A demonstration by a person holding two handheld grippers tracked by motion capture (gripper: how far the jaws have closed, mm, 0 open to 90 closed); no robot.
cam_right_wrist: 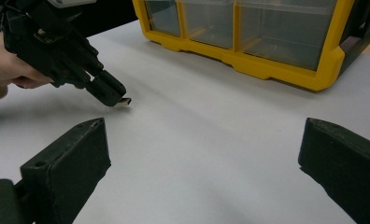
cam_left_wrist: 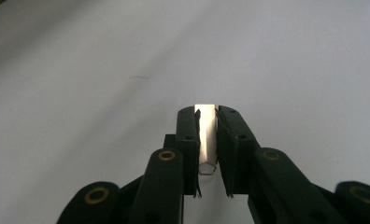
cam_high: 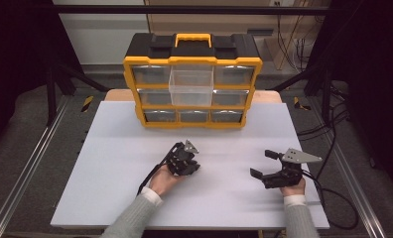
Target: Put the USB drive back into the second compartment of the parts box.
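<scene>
Left gripper [cam_left_wrist: 207, 140] clamped on a small white piece [cam_left_wrist: 206, 133], right gripper [cam_high: 265, 162] gaping empty, organizer [cam_high: 192, 82] lettering unreadable.

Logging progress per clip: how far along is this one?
Done: one clear drawer is pulled out of the yellow organizer. In hand: the left gripper is shut on a small silver piece just above the table. Left: putting the piece away, likely in that drawer. The right gripper waits open.
</scene>
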